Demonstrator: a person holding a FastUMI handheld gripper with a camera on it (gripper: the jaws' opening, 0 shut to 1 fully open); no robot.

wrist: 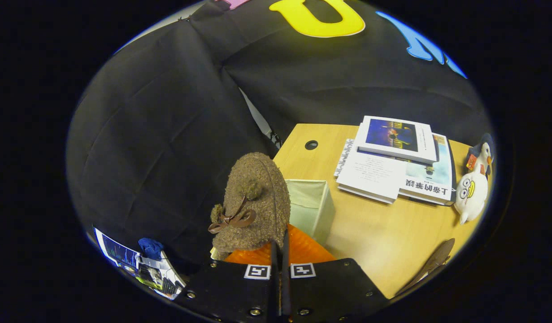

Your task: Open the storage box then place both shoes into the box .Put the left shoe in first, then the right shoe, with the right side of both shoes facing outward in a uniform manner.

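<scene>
Fingers [280,251] sit nearly closed, just a thin slit between them, pinching the rim of a fuzzy brown shoe [253,202]. From here I read both fingers pressing on the shoe's edge, and it looks lifted. Shoe stands upright just ahead of the fingers, toe up, brown bow [233,220] facing me. Orange ribbed piece [298,251] shows directly under the shoe. Pale green storage box [314,206] is open-topped on the wooden table [379,237], just beside the shoe on its right. Well beyond the box: stack of books [394,161], with a penguin plush [473,186] at the table edge next to them.
</scene>
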